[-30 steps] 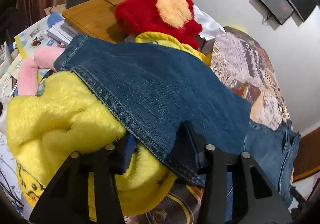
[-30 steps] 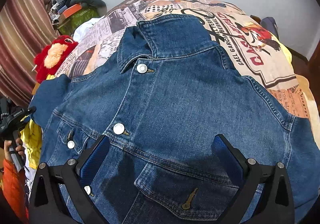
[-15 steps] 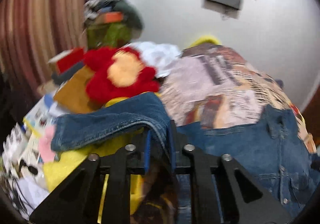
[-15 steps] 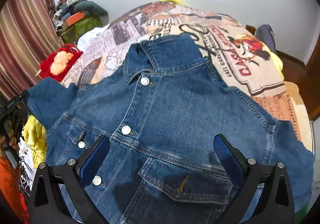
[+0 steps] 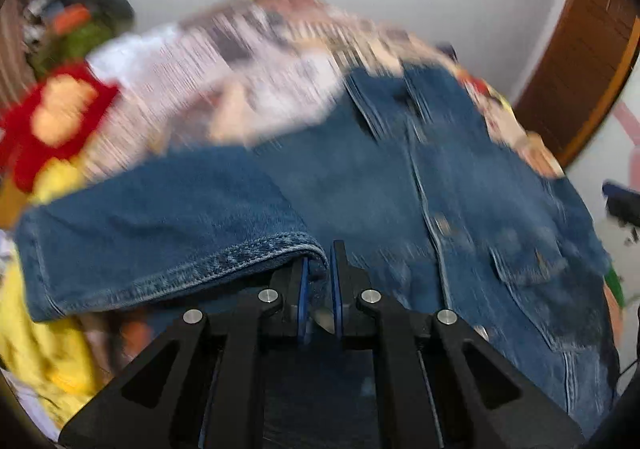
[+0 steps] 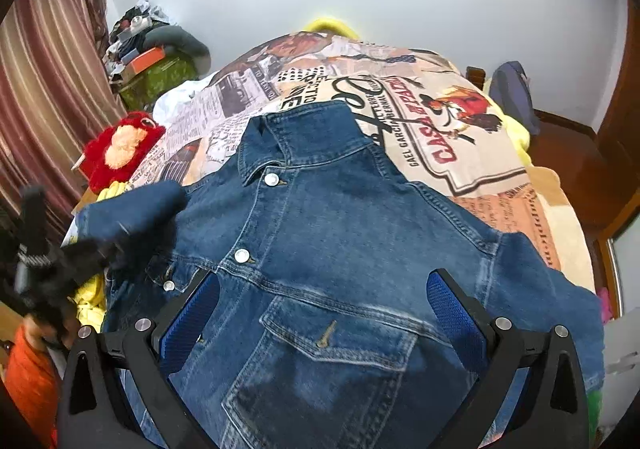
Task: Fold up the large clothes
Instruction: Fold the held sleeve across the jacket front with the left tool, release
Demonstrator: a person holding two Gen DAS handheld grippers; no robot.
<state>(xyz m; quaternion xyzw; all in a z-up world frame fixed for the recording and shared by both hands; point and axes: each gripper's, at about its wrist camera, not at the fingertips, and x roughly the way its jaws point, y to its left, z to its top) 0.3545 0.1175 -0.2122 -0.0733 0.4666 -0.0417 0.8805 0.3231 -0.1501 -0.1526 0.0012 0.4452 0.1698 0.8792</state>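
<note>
Printed bedspread (image 6: 472, 153); red plush (image 6: 120, 149) beside denim jacket (image 6: 340, 249); left tongs (image 5: 318, 273) clamp sleeve (image 5: 168, 233); right tongs (image 6: 320, 313) spread.

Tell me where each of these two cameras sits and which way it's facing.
Left wrist: rides the left gripper, angled down at the blue denim jacket; its shut fingers pinch the sleeve cuff.
Right wrist: rides the right gripper, above the jacket front, jaws open; an orange sleeve shows.
Shared: jacket, red plush toy, newspaper-print bedspread.

Denim jacket (image 6: 340, 249): blue. Bedspread (image 6: 460, 153): newspaper-print collage. Plush toy (image 6: 120, 149): red, orange face. Curtain (image 6: 40, 89): maroon-striped.
</note>
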